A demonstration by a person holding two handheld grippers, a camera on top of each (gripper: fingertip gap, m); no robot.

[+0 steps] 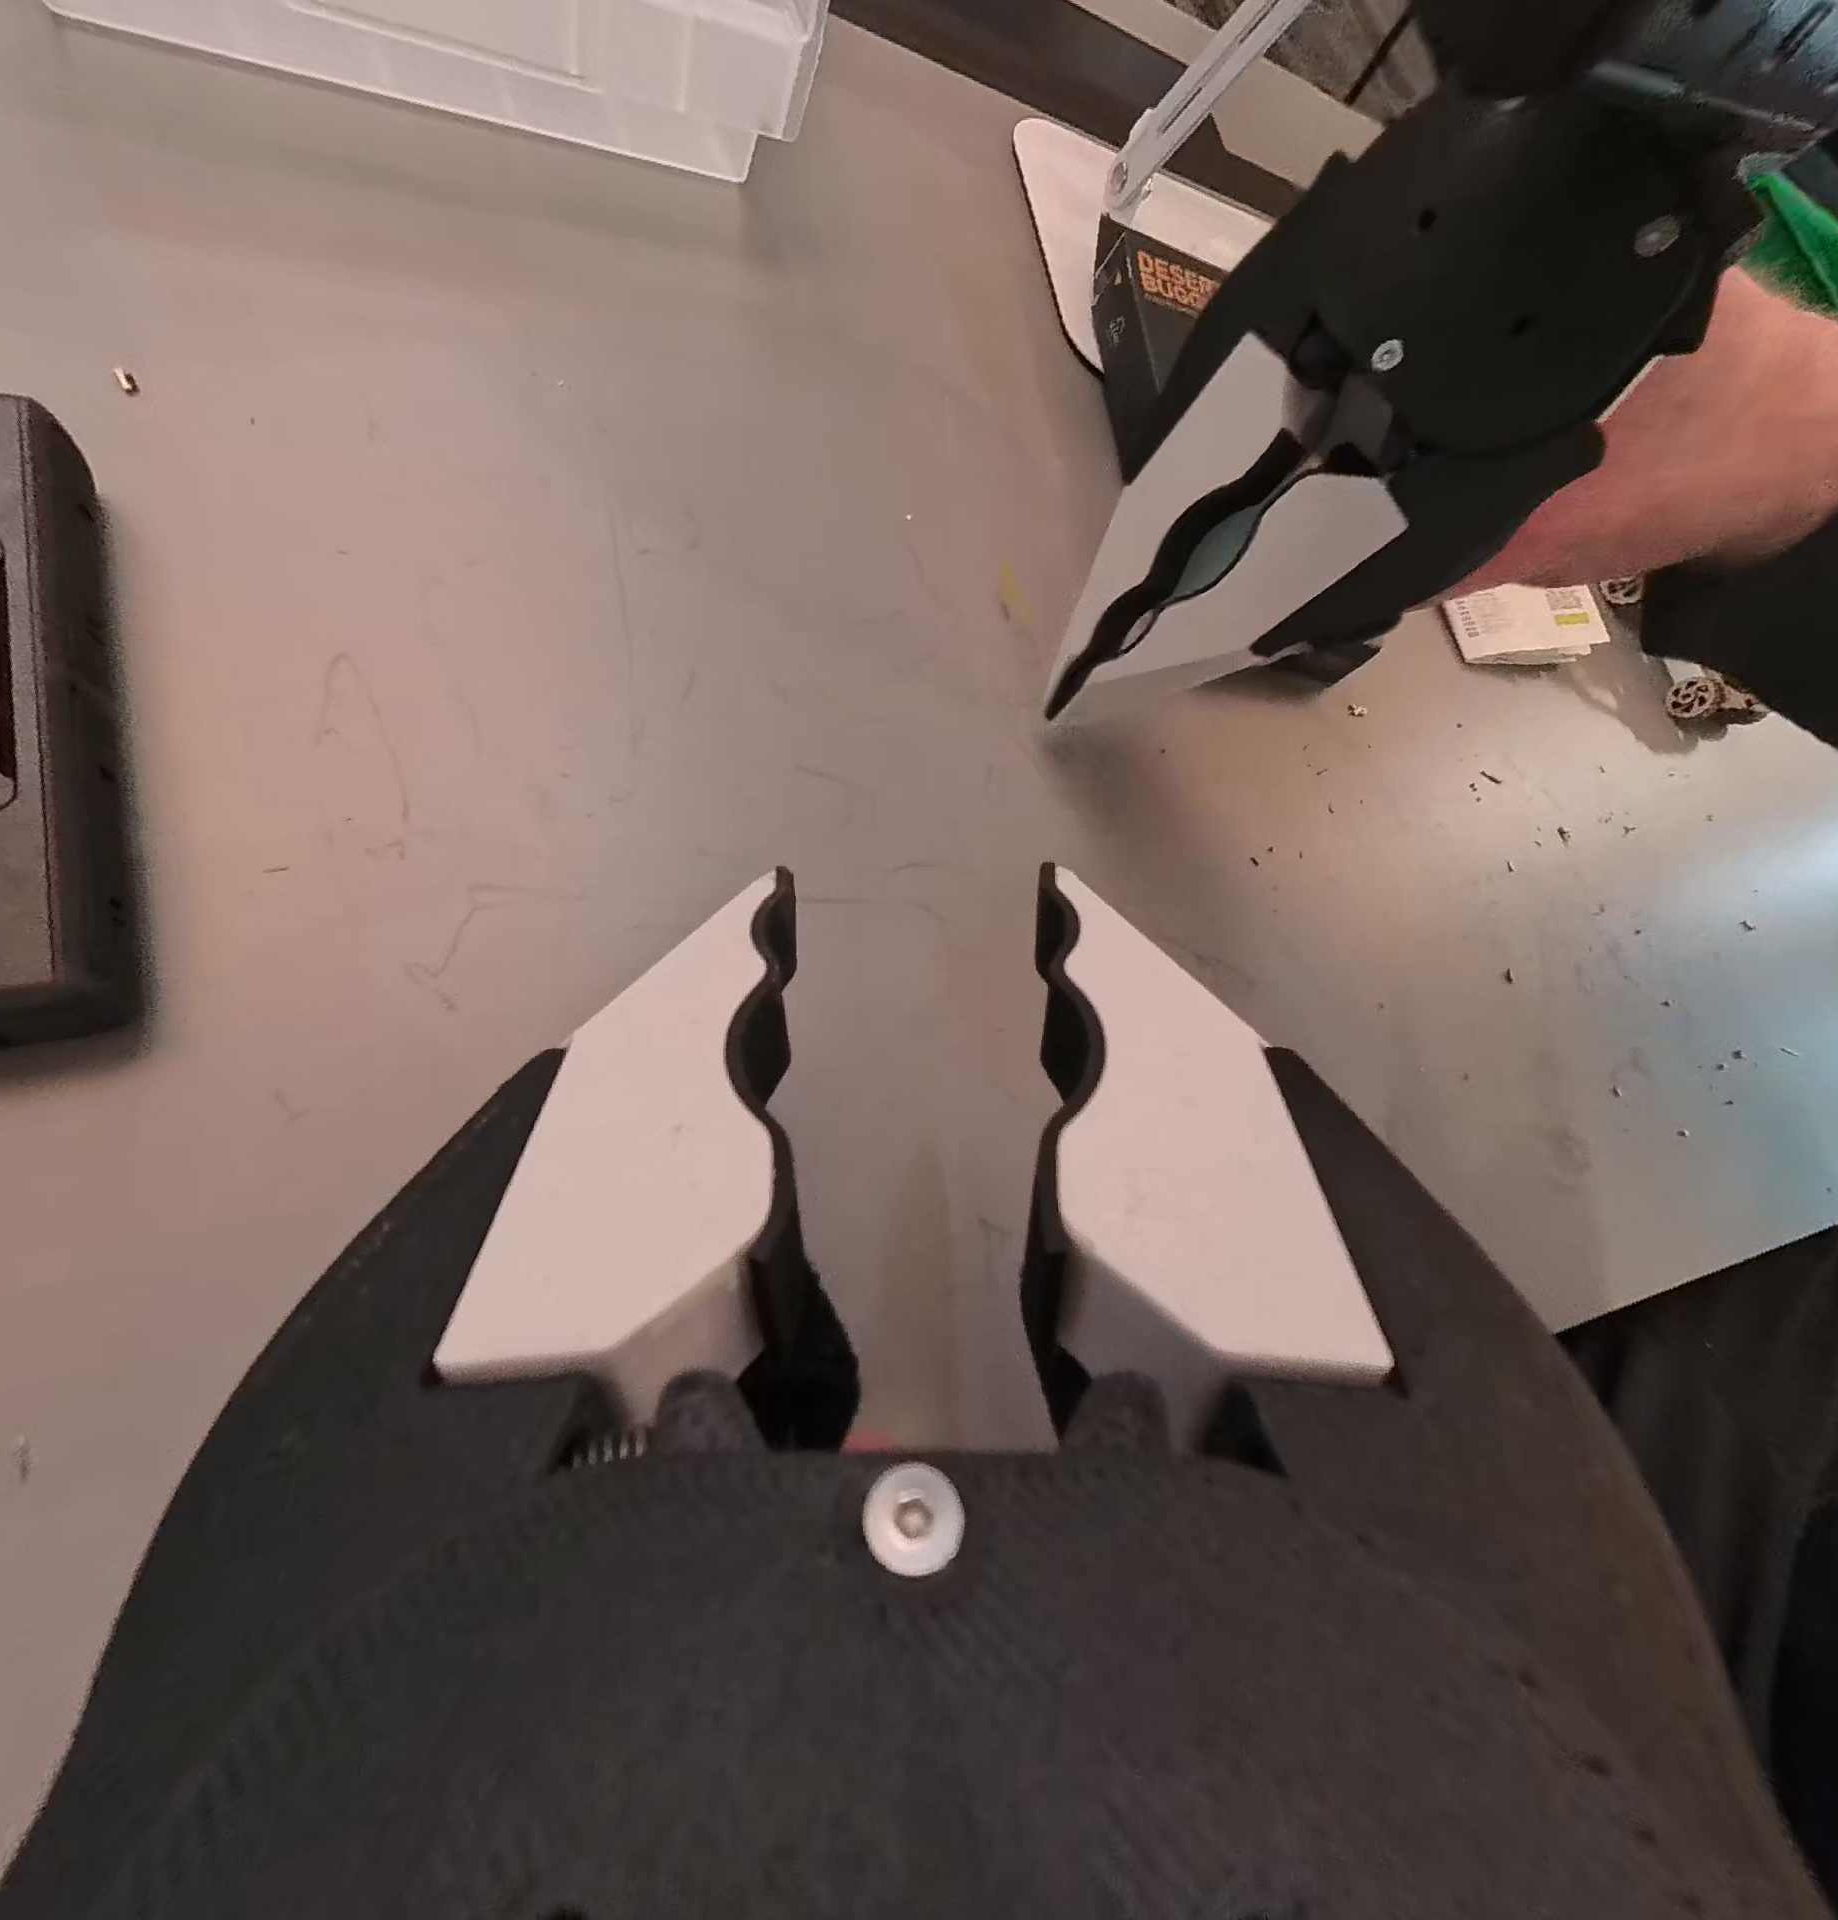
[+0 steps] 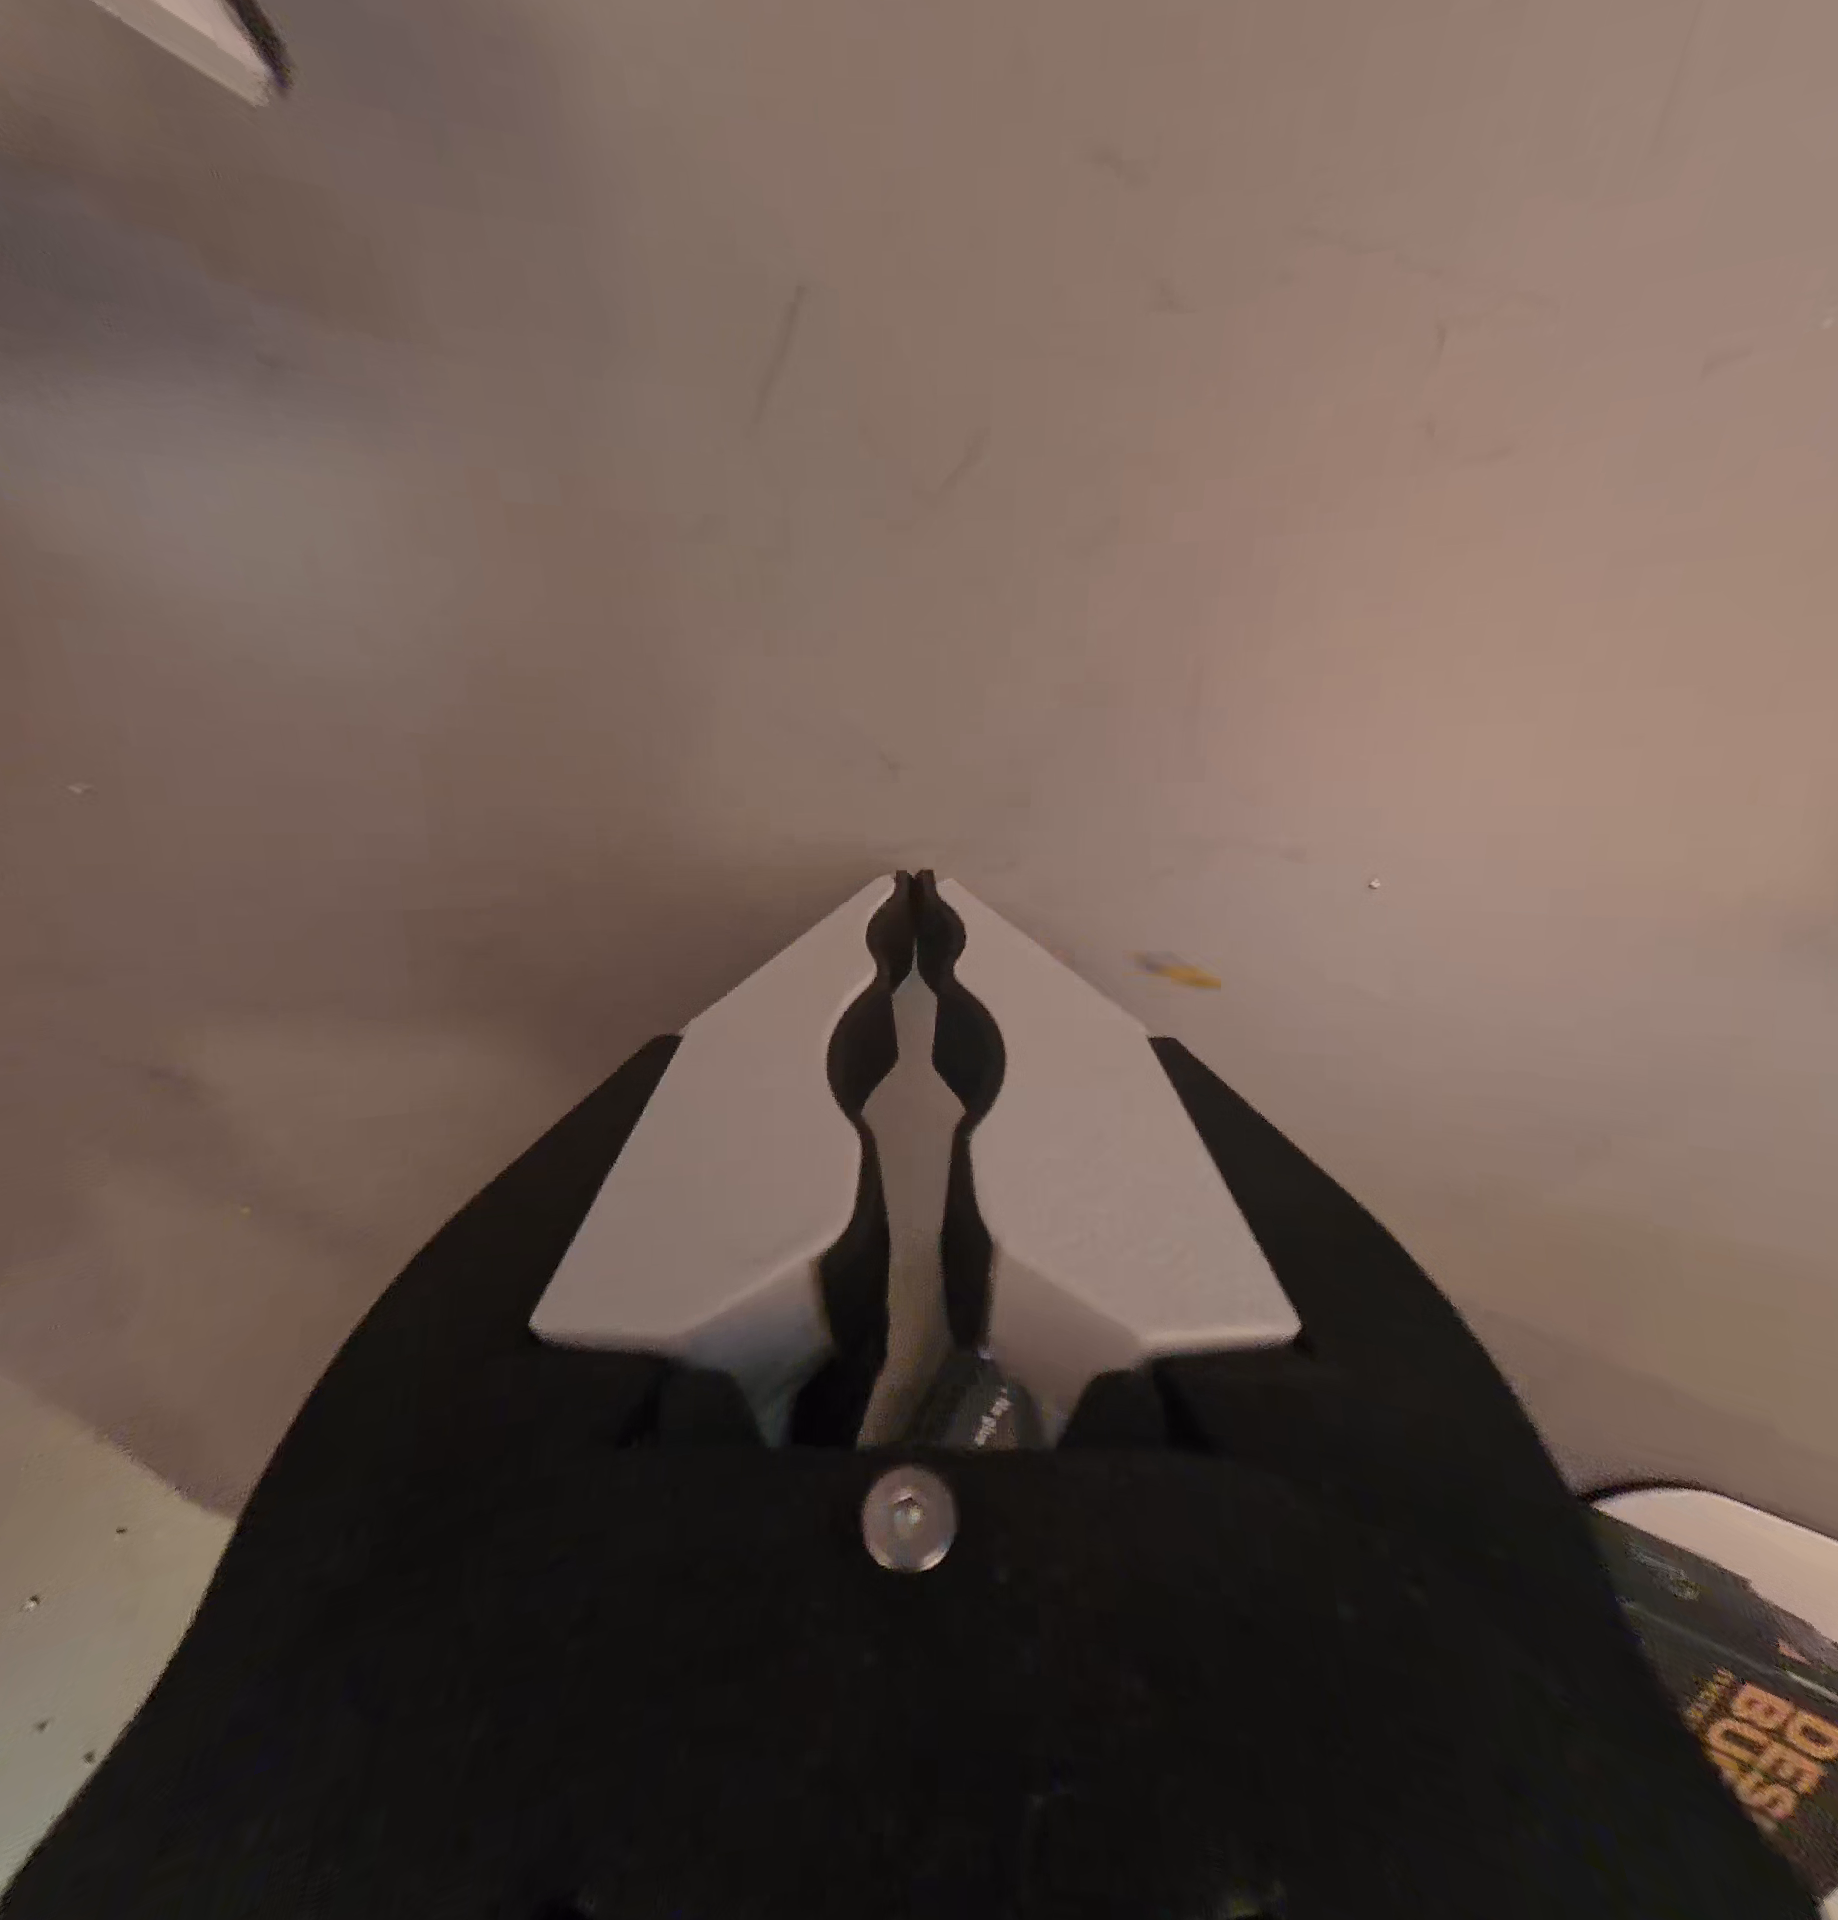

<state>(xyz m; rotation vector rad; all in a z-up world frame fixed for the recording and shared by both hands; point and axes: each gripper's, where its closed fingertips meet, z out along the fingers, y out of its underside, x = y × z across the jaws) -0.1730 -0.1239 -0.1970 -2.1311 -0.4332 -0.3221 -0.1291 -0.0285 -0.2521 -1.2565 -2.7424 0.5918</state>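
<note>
Surface: grey tabletop [image 1: 582, 623], scuffed, with fine dark debris scattered to the right of the left gripper.
Far left of the left gripper: black moulded case [image 1: 21, 717], lying flat at the tabletop's edge of view.
Up and left of the left gripper: clear plastic tray [image 1: 541, 62], well apart.
Left gripper [image 1: 915, 883]: jaws parted by a wide gap, nothing between them; only bare tabletop shows in the gap. Fingers point forward, away from the camera.
Up and right of the left gripper: right gripper [image 1: 1055, 707], tip just at or touching the tabletop, which of the two cannot be told. Its long axis slants down toward the left gripper.
Right gripper, own view [image 2: 915, 878]: fingertips closed together, nothing visibly gripped at the tip.
Behind the right gripper: dark printed box [image 1: 1154, 343] on a white stand base [image 1: 1060, 177].
Holding the right gripper: a hand [image 1: 1725, 436].
Far right of the left gripper: white printed card [image 1: 1517, 623], small wheels [image 1: 1694, 696], green object [image 1: 1819, 239].
Nearest pairing: the two gripper tips are near, not touching.
</note>
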